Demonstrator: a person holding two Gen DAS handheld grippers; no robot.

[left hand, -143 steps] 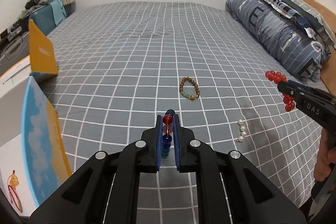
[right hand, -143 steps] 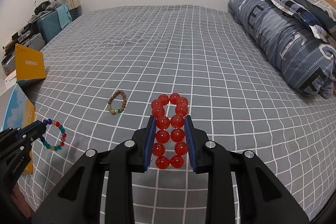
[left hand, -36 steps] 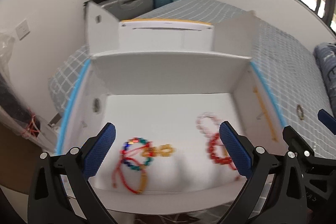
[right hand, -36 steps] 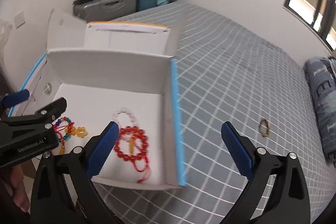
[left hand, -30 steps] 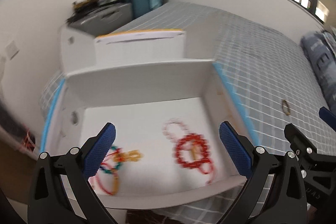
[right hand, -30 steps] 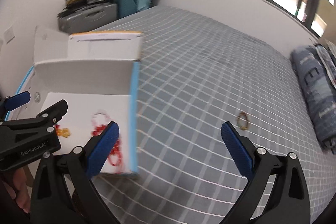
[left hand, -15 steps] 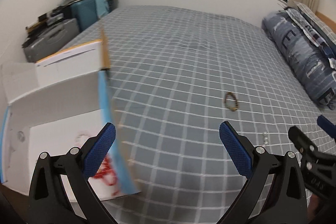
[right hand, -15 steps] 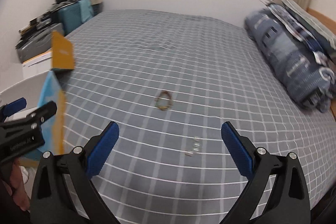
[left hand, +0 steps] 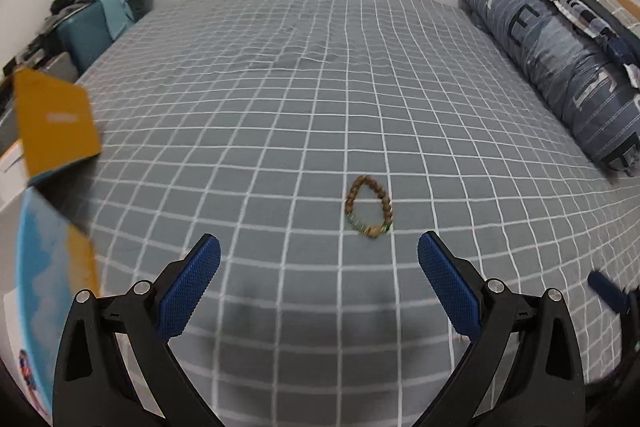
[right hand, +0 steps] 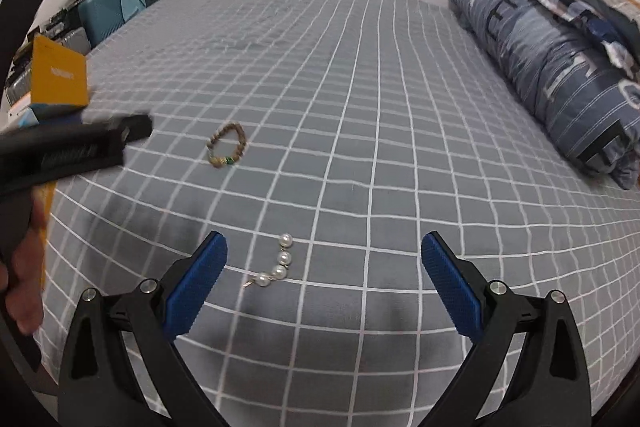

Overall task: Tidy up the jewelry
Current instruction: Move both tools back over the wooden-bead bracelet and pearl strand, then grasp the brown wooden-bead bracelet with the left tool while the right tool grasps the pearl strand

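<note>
Both grippers hang over a bed covered in a grey sheet [left hand: 320, 87] crossed with a white grid, and both are empty with their blue-padded fingers spread wide. In the left wrist view the left gripper [left hand: 319, 267] fills the lower part of the frame, and a brown beaded bracelet [left hand: 368, 207] with a few green beads lies flat on the sheet just above centre, slightly right of the midline between the fingers and ahead of their tips. At the left edge of that frame stands an open box [left hand: 52, 123] with a yellow flap and a blue-printed side; a bit of coloured jewelry shows at the lower left corner, too cut off to identify. A blurred blue pad at the right edge belongs to the right gripper [left hand: 606, 293]. In the right wrist view the right gripper [right hand: 324, 273] sits at the bottom, and a short strand of white pearls [right hand: 276, 267] lies on the sheet between its fingers, nearer the left one. The brown bracelet appears at left of centre, well apart from the pearls. The left gripper reaches in from the left edge, motion-blurred, held by a hand [right hand: 24, 267]. A folded blue patterned duvet [right hand: 552, 67] lies along the right side of the bed.
</note>
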